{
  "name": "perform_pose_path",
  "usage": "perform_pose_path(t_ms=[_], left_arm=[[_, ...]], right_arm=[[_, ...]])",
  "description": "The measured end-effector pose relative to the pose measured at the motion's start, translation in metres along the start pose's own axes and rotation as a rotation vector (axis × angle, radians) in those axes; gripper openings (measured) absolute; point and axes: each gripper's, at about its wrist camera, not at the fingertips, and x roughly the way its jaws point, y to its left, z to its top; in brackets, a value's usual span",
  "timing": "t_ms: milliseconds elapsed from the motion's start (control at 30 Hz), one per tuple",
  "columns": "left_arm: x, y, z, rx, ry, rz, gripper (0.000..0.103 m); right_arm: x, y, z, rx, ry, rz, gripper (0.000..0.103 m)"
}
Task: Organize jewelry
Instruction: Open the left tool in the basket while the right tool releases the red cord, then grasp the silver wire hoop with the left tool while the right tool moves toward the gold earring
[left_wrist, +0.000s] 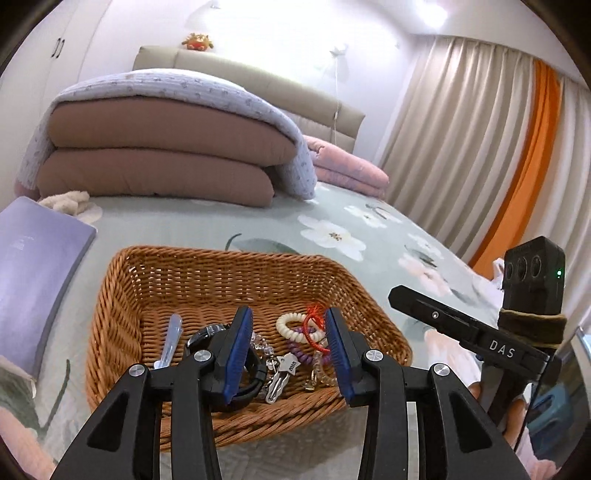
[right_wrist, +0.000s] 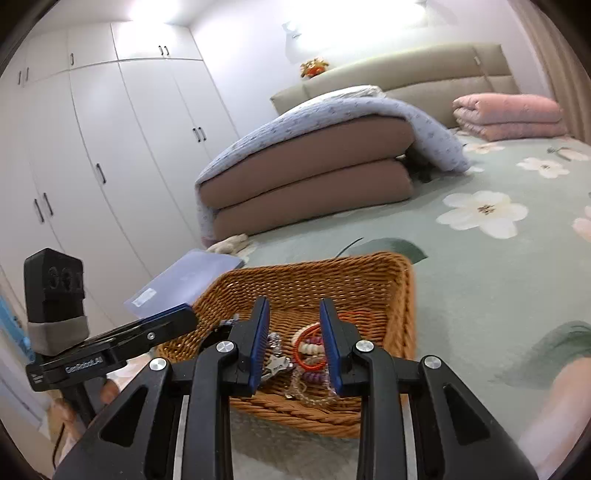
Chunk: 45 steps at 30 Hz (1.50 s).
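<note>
A woven brown basket sits on the flowered bed sheet and shows in the right wrist view too. Inside lie a black watch, a cream spiral hair tie, a red cord bracelet, a purple spiral tie, a silver key, clear bead strands and a clear hair clip. My left gripper hangs open over the basket's near side. My right gripper is open above the red bracelet and the ties. Neither holds anything.
A lilac book lies left of the basket. A folded brown and lilac quilt and a pink folded blanket lie further up the bed. White wardrobes stand left, curtains right.
</note>
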Motion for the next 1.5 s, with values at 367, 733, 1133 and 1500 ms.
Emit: perform_pose_path(t_ms=[367,733,1133,1500], left_arm=[[-0.048,-0.037,-0.072,0.043,0.13,0.065,0.042],[-0.047,-0.045,-0.143,-0.02,0.284,0.067,0.042],[-0.038,-0.061,-0.147,0.031,0.312,0.064,0.042],[-0.012,-0.091,-0.153,0.179,0.344,0.222,0.007]], right_arm=[[-0.074,0.018,-0.07,0.039,0.078,-0.005,0.031],[-0.103,0.043,-0.132,-0.098,0.17,-0.041,0.031],[-0.105,0.033,-0.135,-0.059,0.187,-0.031,0.031],[-0.105,0.029,-0.133,-0.034,0.194,-0.02,0.031]])
